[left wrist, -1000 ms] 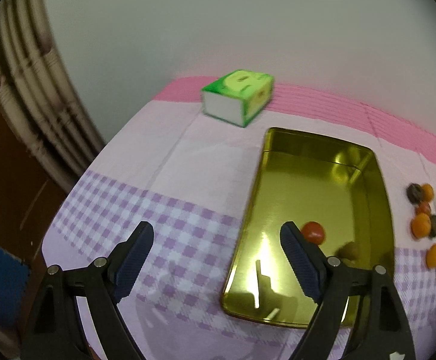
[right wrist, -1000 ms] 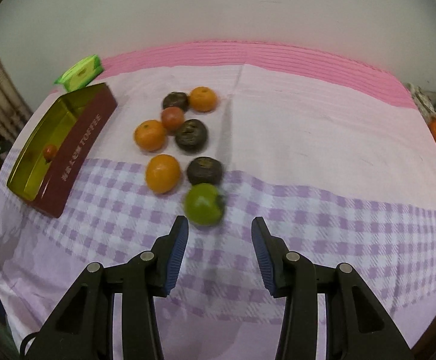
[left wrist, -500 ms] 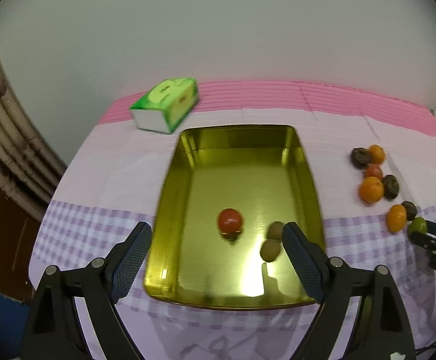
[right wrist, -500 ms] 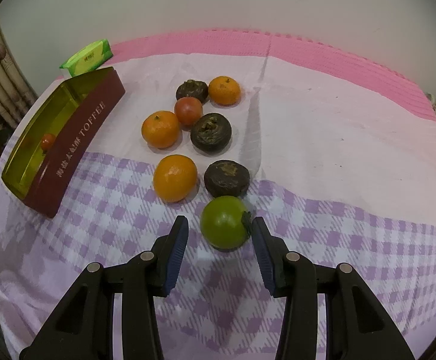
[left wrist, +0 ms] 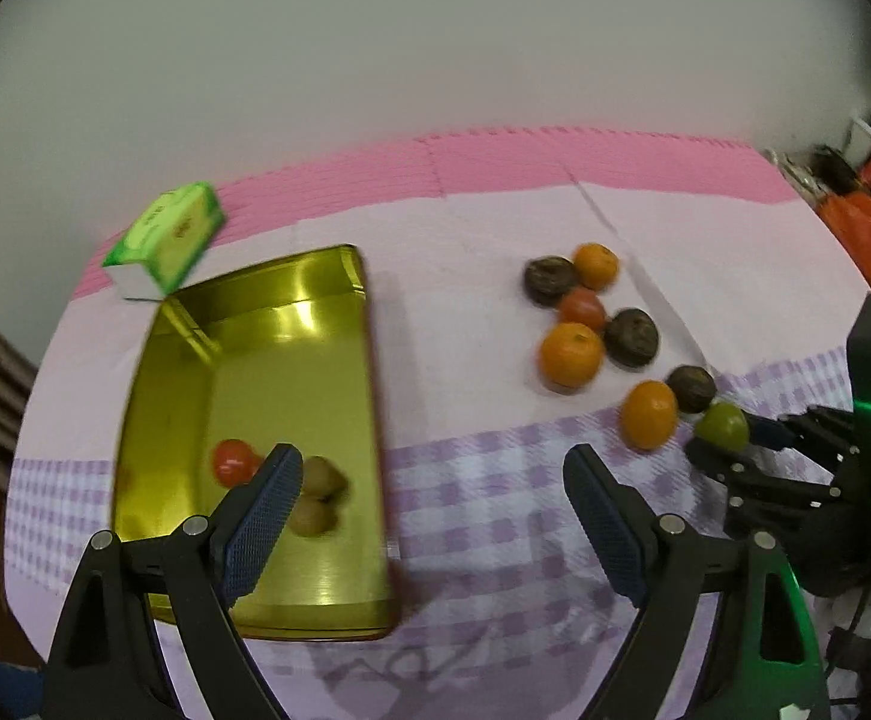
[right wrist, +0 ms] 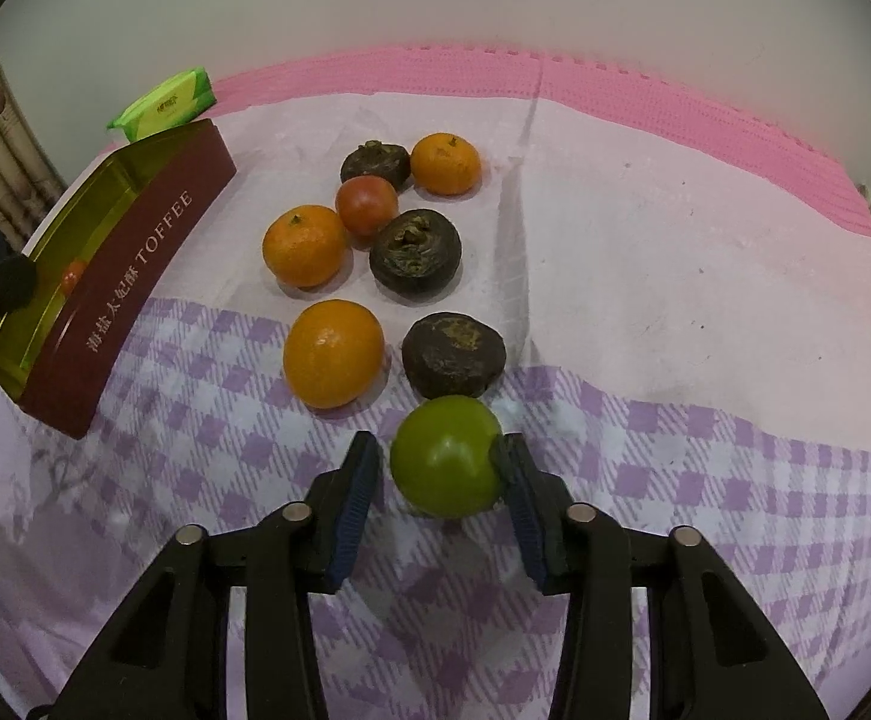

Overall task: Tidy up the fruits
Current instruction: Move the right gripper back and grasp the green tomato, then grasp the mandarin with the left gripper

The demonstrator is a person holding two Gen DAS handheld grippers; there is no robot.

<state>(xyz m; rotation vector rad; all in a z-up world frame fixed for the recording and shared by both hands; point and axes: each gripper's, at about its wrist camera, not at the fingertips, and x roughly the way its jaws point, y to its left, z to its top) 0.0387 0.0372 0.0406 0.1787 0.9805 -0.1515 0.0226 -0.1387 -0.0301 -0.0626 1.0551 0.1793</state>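
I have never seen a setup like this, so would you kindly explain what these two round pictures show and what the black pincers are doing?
There is no robot here: a person holds one two-finger tool in each hand, and a wide-angle camera on each tool looks along its fingers. That is why each picture is round and shows black fingers at the bottom.

One picture is from the left tool, which is open and empty above a checked tablecloth. Beside it is a gold tin holding a small red fruit and two brownish ones.

The other picture is from the right tool. Its jaws have just been closing on a green fruit, which sits between them on the cloth. Beyond it lie three oranges, three dark fruits and a red one. A green box stands behind the tin.
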